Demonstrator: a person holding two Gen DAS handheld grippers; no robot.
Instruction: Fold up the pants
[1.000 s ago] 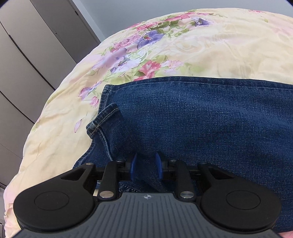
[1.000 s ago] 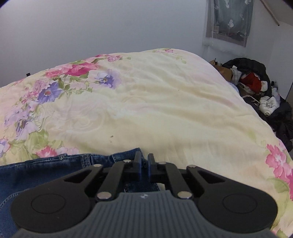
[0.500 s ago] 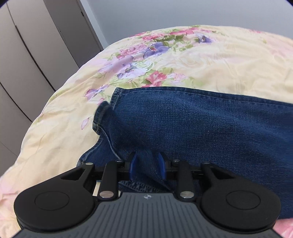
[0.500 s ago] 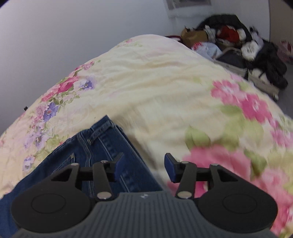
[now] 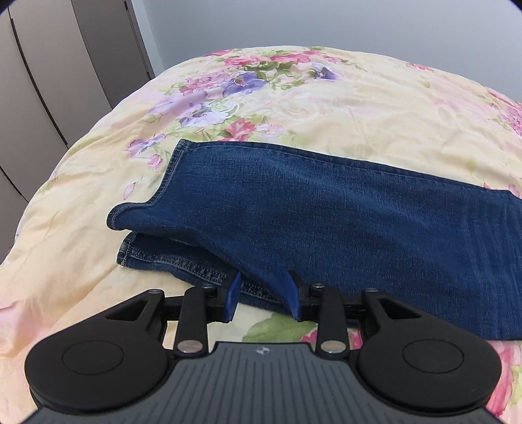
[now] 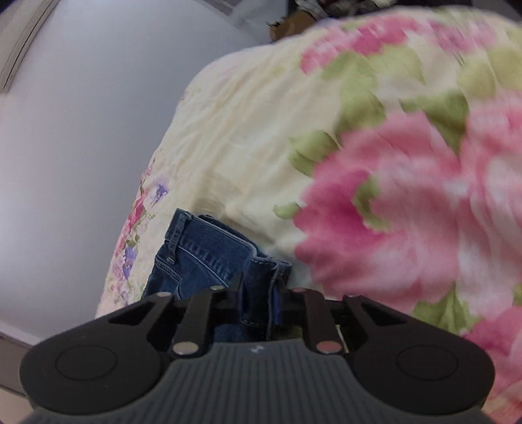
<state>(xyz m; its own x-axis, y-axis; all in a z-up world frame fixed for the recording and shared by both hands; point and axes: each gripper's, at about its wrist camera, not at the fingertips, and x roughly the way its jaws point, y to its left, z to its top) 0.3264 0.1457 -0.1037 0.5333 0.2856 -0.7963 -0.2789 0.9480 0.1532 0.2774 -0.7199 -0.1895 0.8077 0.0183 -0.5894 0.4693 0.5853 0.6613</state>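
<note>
Blue jeans (image 5: 326,202) lie folded lengthwise on a floral yellow bedspread (image 5: 359,98), one leg on top of the other, hems at the left. My left gripper (image 5: 262,295) is open just off the near edge of the legs; the cloth edge sits between its blue fingers (image 5: 233,295) without being pinched. In the right wrist view, tilted and blurred, my right gripper (image 6: 259,298) is closed on a bunched fold at the jeans' waistband end (image 6: 208,251).
Grey wardrobe doors (image 5: 49,81) stand left of the bed. A plain wall (image 6: 81,130) runs behind it. A pile of clothes (image 6: 326,9) lies past the far end of the bed. The bedspread (image 6: 261,130) stretches around the jeans.
My left gripper has opened, let go of the leg and backed off; the top leg now lies flat. My right gripper opened, swung over and closed on the waistband end.
</note>
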